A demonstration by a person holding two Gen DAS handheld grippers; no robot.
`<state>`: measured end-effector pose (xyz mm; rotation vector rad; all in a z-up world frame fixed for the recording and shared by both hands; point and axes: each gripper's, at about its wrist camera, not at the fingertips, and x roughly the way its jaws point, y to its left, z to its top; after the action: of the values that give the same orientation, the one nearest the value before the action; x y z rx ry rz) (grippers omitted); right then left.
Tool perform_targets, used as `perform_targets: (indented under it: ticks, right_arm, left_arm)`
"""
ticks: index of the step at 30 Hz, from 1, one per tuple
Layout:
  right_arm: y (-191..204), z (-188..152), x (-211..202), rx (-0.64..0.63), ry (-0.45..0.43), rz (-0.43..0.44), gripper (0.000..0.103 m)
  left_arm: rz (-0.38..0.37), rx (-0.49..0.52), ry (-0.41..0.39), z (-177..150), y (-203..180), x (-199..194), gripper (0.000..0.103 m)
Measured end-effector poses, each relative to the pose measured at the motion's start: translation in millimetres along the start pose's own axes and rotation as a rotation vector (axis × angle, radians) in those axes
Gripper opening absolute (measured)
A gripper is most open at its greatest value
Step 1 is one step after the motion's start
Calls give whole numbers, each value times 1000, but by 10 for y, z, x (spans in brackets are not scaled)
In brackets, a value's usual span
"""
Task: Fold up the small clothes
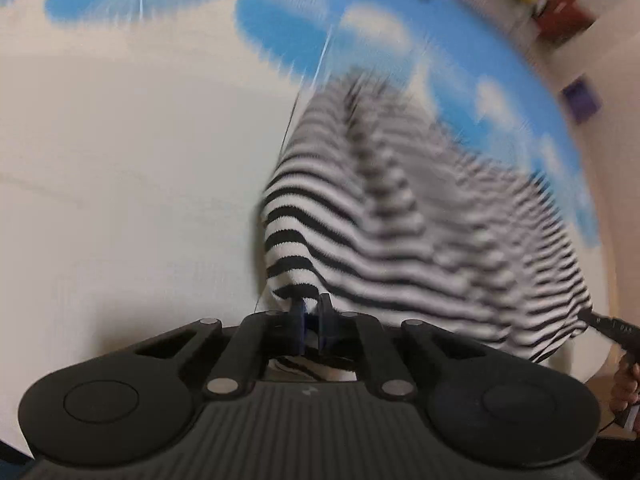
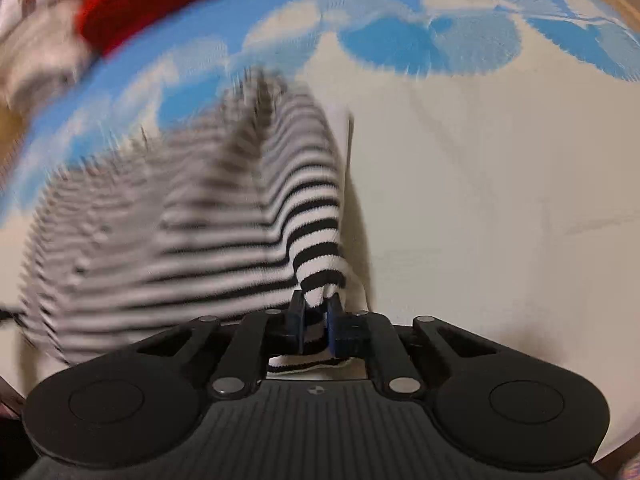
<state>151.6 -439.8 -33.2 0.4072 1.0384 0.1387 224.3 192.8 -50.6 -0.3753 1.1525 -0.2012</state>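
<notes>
Black-and-white striped knit garment (image 1: 400,220), blurred, stretched over my cream-and-blue cloud-print cloth (image 1: 120,180); left gripper (image 1: 311,312) clenched on its six-o'clock corner, right gripper (image 2: 316,316) likewise.

We take the striped garment (image 1: 400,216) (image 2: 224,216) as our landmark. It hangs stretched between our two grippers, above the counter (image 1: 120,200) (image 2: 480,200). Our left gripper (image 1: 313,312) grips the garment's left corner, its fingers closed on the cloth. Our right gripper (image 2: 318,312) is clamped the same way on the garment's right corner; in the left wrist view it (image 1: 600,322) appears at the garment's far right edge. The counter spreads beneath and behind the garment. Beyond the garment, at the counter's far edge, sits a pile of cloth (image 2: 152,4), too blurred for us to tell apart.
</notes>
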Motion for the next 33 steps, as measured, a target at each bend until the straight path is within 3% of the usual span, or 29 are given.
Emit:
perform_targets:
  ticks: [2,3,6,7,8,10,12,14,16,19,22,26,29,33]
  right_arm:
    - [-102,45,-272,55,-64,56,7]
    - [-132,38,-321,49,-65,47,7]
    - [-265,-49,-98,55,72,-40,7]
    - [-295,-89,37,62,133,-70,7]
    - [-285,-138,171,36,191,-112,7]
    - [-225,-173,264,-4,222,-149,7]
    - [-151,-131,193,-12,192,-150,11]
    - [-40,-78,-24,-78,73,-206,17]
    - [119,-91,-241,-201,-63,-239,24]
    - [248,-129,-346,-299,-133,-137,27]
    - [511,-180,-281,-395,-139,8,27]
    - [906,-226,-19,-495,-79,128,29]
    - [1107,-282,309,-549,20,92,32]
    - [1148,-300,677,-587,109,-30,32]
  left_arm:
    - [0,27,-90,4,2,-270,6]
    - [51,56,-87,-8,8,-286,6]
    - [151,51,106,-84,118,62,6]
    - [193,97,175,-129,74,211,7]
    - [222,149,208,-162,1,296,8]
    - [252,200,202,-162,-118,322,14]
    - [261,196,137,-112,-168,198,17]
    - [234,208,41,-63,-251,13,27]
    - [160,219,-19,-27,-321,-108,29]
    - [64,270,-37,-17,-511,-102,29]
    - [-22,352,-18,-130,-769,-36,29]
    - [-66,485,31,-338,-1132,228,29]
    - [27,529,96,-347,-1283,621,29]
    - [151,463,33,-156,-1251,839,29]
